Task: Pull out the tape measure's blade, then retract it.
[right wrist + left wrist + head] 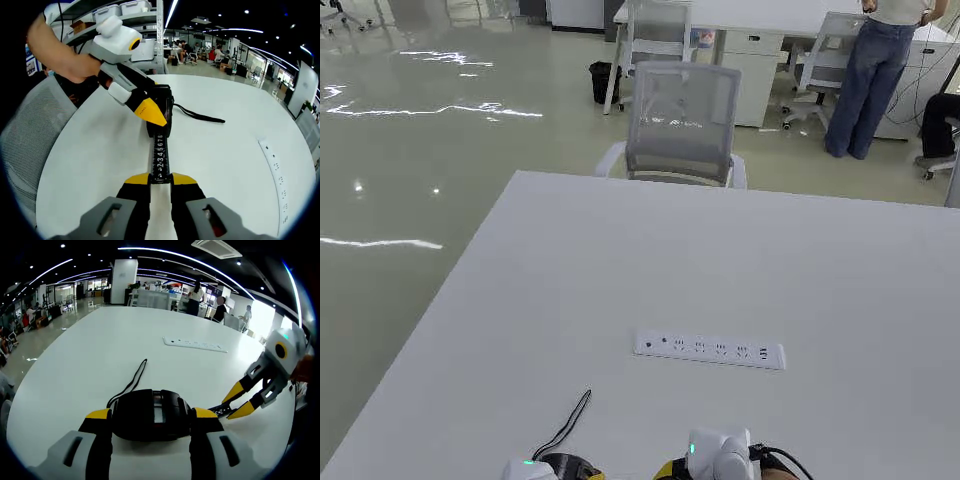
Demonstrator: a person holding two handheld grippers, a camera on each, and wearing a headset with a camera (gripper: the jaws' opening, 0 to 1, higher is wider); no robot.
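Two-gripper pull on a tape measure, blade partly drawn. The tape measure (150, 407), a black case, sits on the near edge of the white table (620, 260), clamped across its sides by the left gripper (151, 416), whose yellow-tipped jaws are shut on the case. Its strap (133, 380) trails loose over the table toward the power strip (710, 349), which lies well apart. The right gripper (160, 179) has its jaws pinched on the blade (160, 155) close to the free end; the printed figures 2 to 8 read between the jaws and the case mouth, so only a short length is out. The blade runs straight and low over the table, from case to jaws.

Judged step: drawing out, early in the task. For a clean pull, the right gripper should travel in line with the case mouth, the blade held flat and untwisted, while the left gripper holds the case steady against the spring. For the return, the blade is best fed back under grip rather than released to snap home
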